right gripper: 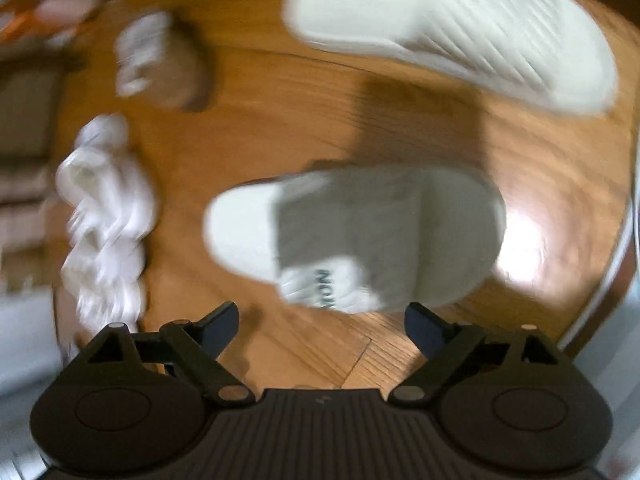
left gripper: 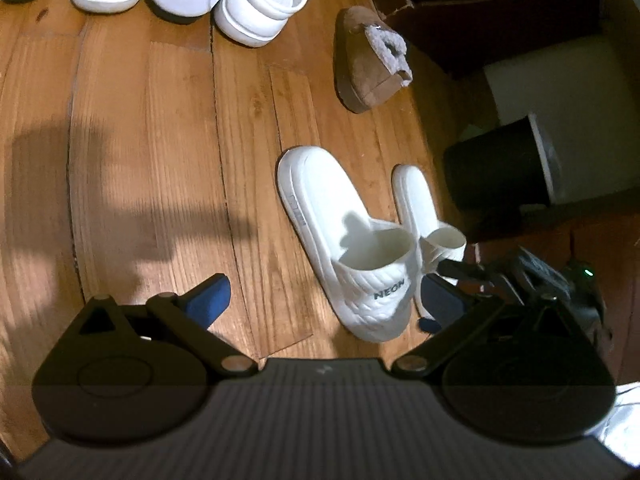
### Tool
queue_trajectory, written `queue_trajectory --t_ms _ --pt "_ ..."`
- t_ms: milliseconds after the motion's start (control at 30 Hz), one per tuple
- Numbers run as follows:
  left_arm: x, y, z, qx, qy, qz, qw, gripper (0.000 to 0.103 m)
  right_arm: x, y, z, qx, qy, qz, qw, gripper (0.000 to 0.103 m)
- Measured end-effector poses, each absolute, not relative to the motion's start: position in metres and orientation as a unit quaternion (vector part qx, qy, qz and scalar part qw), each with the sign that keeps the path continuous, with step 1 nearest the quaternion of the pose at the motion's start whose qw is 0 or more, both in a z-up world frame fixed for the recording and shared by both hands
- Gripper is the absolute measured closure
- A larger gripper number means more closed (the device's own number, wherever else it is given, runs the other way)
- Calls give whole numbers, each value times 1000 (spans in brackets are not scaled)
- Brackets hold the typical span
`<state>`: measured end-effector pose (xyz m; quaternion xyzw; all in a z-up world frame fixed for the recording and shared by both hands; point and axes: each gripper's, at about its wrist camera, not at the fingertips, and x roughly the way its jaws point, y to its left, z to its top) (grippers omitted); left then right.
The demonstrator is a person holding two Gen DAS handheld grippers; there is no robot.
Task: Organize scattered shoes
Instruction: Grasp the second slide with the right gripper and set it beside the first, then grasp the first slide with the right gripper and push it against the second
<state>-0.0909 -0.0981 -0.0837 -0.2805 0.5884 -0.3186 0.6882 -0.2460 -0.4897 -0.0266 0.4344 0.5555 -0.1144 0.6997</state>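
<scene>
Right gripper [right gripper: 322,326] hovers released over the white moulded foam slide [right gripper: 352,236].
Light, stiff, slick; pinch its ribbed strap. Left gripper [left gripper: 322,298] released too.

The floor [left gripper: 160,128] is warm brown wood planks with visible grain and a low sheen. The white moulded slide sandal [left gripper: 352,248] looks like smooth matt foam with a ribbed strap. The tan clog slipper [left gripper: 360,68] looks suede-like, with fuzzy grey fleece lining.
</scene>
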Motion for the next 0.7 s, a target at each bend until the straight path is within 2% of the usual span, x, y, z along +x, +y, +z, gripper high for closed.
queue_trajectory --t_ms 167,300,433,500,700 --pt "-92 -107 -85 -277 593 -322 684 0 -227 -444 3 133 542 -39 829 9" --pt "-93 -115 -84 -266 596 -323 685 0 -210 -409 -18 -40 560 3 828 8" --pt "-93 -120 -85 -267 601 -316 683 0 -184 -392 -29 -92 598 17 796 8" --pt "-92 -119 -87 -269 603 -314 683 0 -171 -389 -39 -112 617 25 779 1" --pt "-90 -120 -92 -270 608 -301 683 0 -157 -373 -75 -146 652 32 744 0"
